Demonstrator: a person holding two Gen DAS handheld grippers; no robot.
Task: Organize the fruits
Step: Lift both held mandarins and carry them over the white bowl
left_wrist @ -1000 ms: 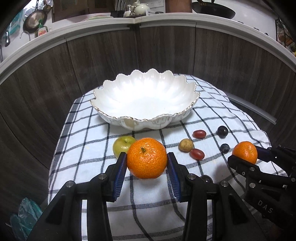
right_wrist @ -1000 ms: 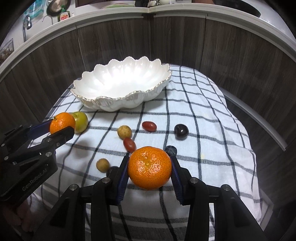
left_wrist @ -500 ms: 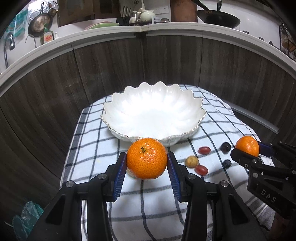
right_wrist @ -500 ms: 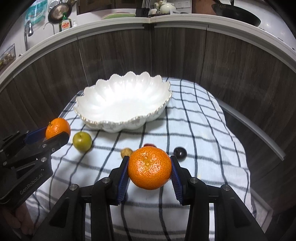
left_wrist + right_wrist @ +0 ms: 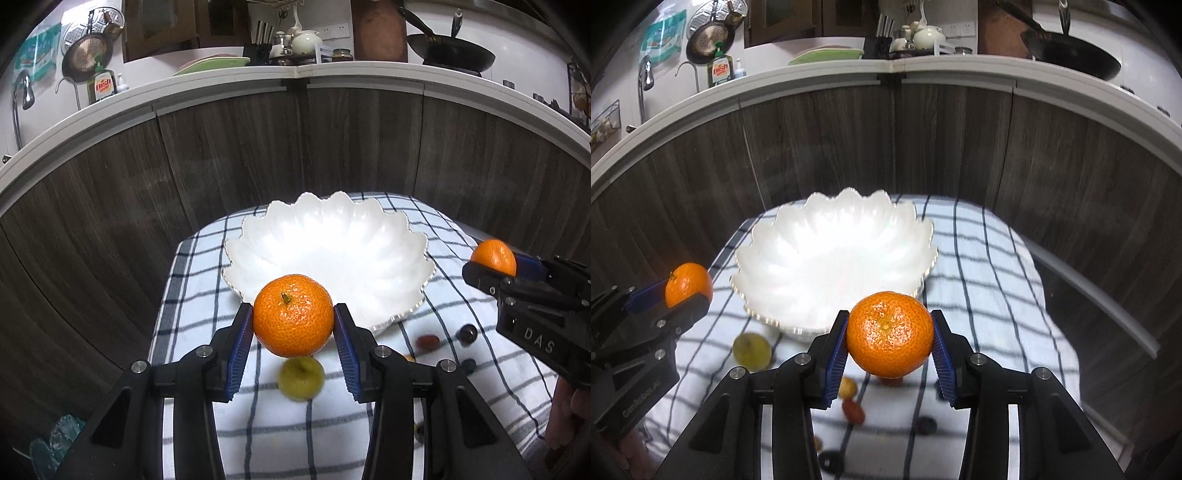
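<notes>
At the far left, the left tongs [image 5: 293, 328] are clamped on a mandarin with a stem [image 5: 293, 319], its blue pads [image 5: 241, 345] pressing the fruit from both sides. The fruit hangs clear of the cloth, in front of the near rim of the scalloped white bowl [image 5: 388, 236]. The same tongs show at the left edge of the right wrist view, the stemmed mandarin [image 5: 689, 284] pinched at their tip beside the bowl's left rim.

Under the held fruit, a small green fruit [image 5: 301, 377] lies on the checked cloth [image 5: 207, 280] that covers the surface below, just short of the bowl. The bowl [image 5: 783, 236] sits toward the back of the cloth and has nothing in it.

To the right of the bowl's near corner lie a red grape [image 5: 428, 340], a dark grape [image 5: 467, 333] and a bluish-dark berry [image 5: 468, 364], all loose on the cloth and blurred. In the right wrist view a small yellowish fruit [image 5: 848, 386] and another red grape [image 5: 853, 411] lie below the tongs, also blurred.

At the right, the right tongs [image 5: 889, 338] grip a second mandarin [image 5: 890, 333] between their blue pads [image 5: 941, 356], lifted off the cloth before the bowl's right near rim. From the left wrist view this second mandarin [image 5: 494, 257] shows at the tip of the right tongs [image 5: 496, 267], to the right of the bowl.
</notes>
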